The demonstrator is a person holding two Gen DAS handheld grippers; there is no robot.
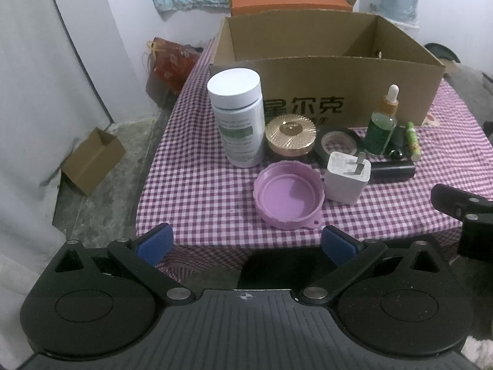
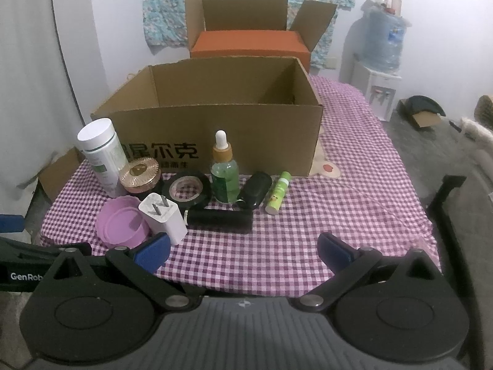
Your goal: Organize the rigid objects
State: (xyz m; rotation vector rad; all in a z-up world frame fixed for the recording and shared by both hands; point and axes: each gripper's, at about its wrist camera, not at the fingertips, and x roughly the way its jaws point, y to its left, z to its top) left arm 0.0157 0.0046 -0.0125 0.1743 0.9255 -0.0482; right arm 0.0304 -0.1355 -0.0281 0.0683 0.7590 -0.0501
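not yet started — left gripper [image 1: 246,243] and right gripper [image 2: 243,251] spread wide, holding nothing; next, reaching toward 12 o'clock for purple lid [image 1: 288,195].

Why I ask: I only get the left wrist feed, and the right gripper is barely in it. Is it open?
Observer: Yes, the right gripper is open, with nothing between its fingers, over the near edge of the checked cloth.
Operator: What's the dark thing behind the dropper bottle?
Observer: A black oval fob, lying between the dropper bottle and the green tube.
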